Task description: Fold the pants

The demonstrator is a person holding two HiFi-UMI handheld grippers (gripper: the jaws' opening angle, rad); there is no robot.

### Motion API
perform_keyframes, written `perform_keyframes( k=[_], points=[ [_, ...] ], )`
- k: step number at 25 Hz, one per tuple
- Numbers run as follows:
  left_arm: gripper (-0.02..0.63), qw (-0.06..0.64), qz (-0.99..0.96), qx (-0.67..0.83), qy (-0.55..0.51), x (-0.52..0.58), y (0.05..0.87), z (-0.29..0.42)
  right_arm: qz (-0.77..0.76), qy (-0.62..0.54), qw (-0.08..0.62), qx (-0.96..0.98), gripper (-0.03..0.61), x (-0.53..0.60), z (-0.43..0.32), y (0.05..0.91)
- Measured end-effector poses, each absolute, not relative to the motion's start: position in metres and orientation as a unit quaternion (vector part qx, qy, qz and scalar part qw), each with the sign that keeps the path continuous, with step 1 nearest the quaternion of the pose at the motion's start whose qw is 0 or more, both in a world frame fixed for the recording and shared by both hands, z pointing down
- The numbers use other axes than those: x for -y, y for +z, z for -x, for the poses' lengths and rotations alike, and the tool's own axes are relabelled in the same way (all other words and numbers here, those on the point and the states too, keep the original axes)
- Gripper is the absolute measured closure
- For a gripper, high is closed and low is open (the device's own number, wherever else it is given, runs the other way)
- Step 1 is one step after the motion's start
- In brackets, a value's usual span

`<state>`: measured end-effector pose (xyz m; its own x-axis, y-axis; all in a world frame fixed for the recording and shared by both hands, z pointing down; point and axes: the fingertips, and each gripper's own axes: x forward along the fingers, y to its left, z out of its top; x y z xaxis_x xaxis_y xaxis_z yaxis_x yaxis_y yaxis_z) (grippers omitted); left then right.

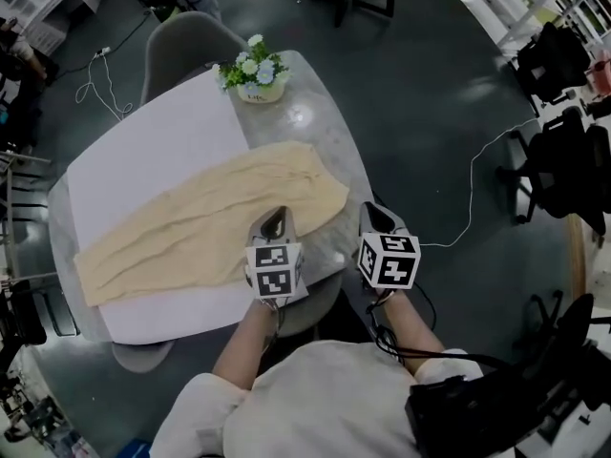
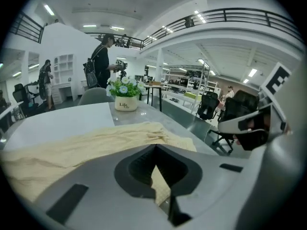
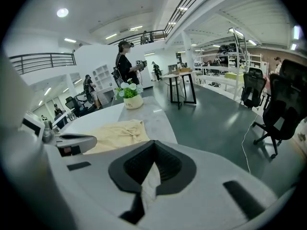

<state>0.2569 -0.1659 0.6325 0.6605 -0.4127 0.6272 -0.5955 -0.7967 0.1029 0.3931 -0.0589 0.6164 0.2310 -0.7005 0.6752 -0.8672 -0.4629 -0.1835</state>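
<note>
The beige pants [image 1: 210,222] lie flat and spread lengthwise across the table, waistband toward the right end. My left gripper [image 1: 275,219] hovers over their near edge close to the waistband. Its jaws are shut with nothing held, and pants cloth [image 2: 96,145] shows past them in the left gripper view. My right gripper [image 1: 377,214] hangs at the table's near right edge, just beyond the waistband, jaws also shut and empty. In the right gripper view the pants [image 3: 117,133] lie ahead to the left, with the left gripper [image 3: 72,143] beside them.
A white sheet [image 1: 153,151] covers most of the grey marble table [image 1: 325,132] under the pants. A pot of flowers [image 1: 256,76] stands at the far edge. A grey chair [image 1: 186,46] sits behind the table. Black office chairs [image 1: 563,160] and a floor cable [image 1: 473,189] lie right.
</note>
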Motion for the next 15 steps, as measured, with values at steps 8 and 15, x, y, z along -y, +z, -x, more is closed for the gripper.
perform_keyframes(
  k=[8, 15],
  points=[
    [0.611, 0.182, -0.901, 0.238, 0.314, 0.154, 0.639, -0.286, -0.775, 0.372, 0.115, 0.497, 0.586, 0.056, -0.403, 0.63],
    [0.609, 0.174, -0.895, 0.213, 0.349, 0.146, 0.655, -0.305, -0.778, 0.382, 0.114, 0.485, 0.586, 0.047, -0.415, 0.641]
  ],
)
